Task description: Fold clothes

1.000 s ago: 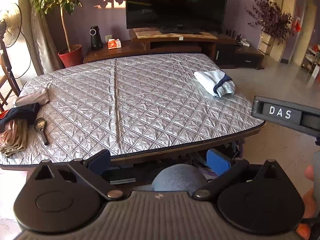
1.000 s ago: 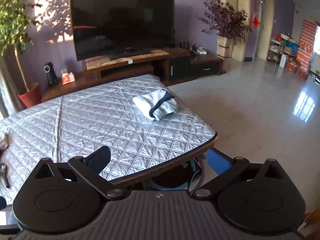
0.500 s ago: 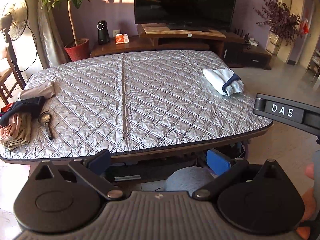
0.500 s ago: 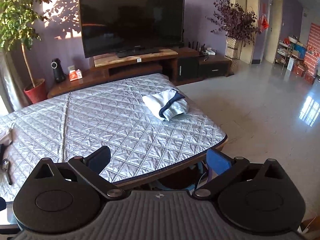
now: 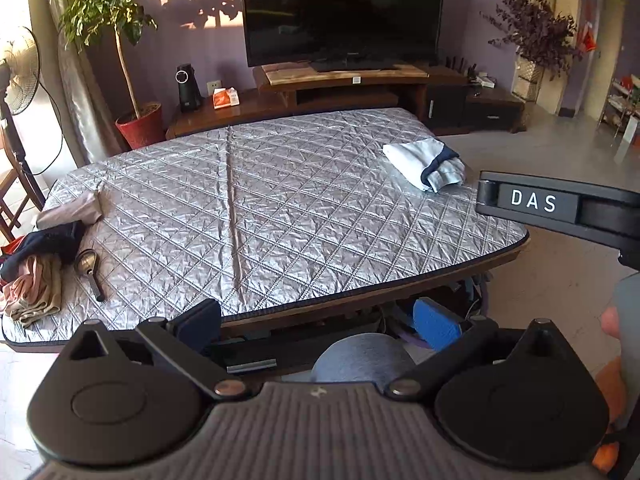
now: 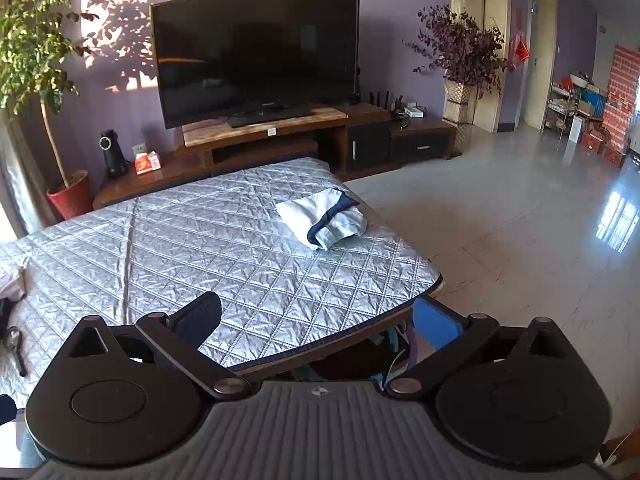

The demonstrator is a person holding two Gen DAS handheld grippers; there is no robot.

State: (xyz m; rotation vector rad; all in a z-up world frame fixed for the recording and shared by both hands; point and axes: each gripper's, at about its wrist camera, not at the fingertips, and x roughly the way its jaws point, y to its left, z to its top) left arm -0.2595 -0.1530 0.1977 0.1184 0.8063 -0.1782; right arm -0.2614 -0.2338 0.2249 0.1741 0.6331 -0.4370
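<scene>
Two tongs [image 5: 316, 322] [image 6: 316, 318] gaping, spoon [image 5: 89, 272] beside clothes [image 5: 34, 272]

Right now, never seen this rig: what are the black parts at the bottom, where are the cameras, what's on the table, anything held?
No robot here: a person carries a handheld two-finger tool in each hand. Each picture comes from a fisheye camera on one tool, looking forward along its fingers. The left tool and right tool are both open and hold nothing. The black bar marked DAS in the left view is the right tool's side. Ahead is a table with a quilted silver cover. On it: a folded white garment with navy trim at the right, and a pile of unfolded clothes beside a black-handled scoop at the left.
</scene>
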